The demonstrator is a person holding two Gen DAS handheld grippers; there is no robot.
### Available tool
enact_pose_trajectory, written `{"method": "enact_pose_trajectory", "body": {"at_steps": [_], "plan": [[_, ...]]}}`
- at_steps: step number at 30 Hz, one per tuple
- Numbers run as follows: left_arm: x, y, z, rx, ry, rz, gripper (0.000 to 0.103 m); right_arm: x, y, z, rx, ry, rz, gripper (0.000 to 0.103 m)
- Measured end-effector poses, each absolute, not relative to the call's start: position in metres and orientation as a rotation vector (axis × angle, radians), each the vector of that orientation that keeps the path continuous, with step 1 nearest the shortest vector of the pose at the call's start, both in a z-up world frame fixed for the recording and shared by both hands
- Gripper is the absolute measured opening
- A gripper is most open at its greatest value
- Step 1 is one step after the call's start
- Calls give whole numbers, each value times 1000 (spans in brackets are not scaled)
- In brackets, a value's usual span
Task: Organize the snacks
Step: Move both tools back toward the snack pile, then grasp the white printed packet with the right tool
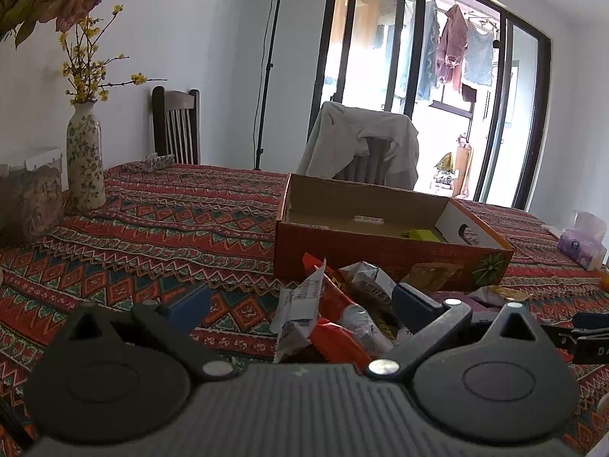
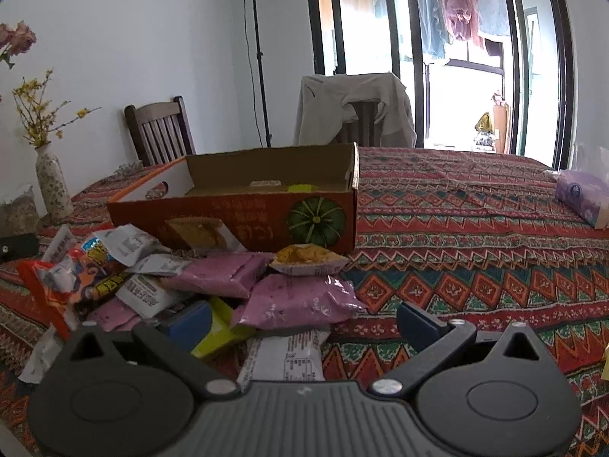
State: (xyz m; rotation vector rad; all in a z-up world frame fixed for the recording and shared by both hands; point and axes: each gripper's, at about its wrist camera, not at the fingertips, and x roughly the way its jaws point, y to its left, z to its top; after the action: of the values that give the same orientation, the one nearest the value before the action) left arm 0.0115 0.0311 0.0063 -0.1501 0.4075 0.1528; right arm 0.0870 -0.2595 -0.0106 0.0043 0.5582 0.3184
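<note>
An open orange cardboard box stands on the patterned tablecloth, with a yellow-green packet inside. A heap of snack packets lies in front of it: red-and-white wrappers, pink bags, a yellow-green packet and a white packet. My left gripper is open, its fingers either side of the red-and-white wrappers, holding nothing. My right gripper is open low over the pink bags and white packet, holding nothing.
A flowered vase and a clear container stand at the table's left. A purple tissue pack lies at the right. Two chairs stand behind the table, one draped with a jacket.
</note>
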Motion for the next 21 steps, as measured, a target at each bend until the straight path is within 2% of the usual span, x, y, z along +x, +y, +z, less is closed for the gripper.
{"method": "enact_pose_trajectory", "body": {"at_steps": [21], "plan": [[12,44,1,-186,425,167,103,106,-239,-29,-70,669,277,102]]}}
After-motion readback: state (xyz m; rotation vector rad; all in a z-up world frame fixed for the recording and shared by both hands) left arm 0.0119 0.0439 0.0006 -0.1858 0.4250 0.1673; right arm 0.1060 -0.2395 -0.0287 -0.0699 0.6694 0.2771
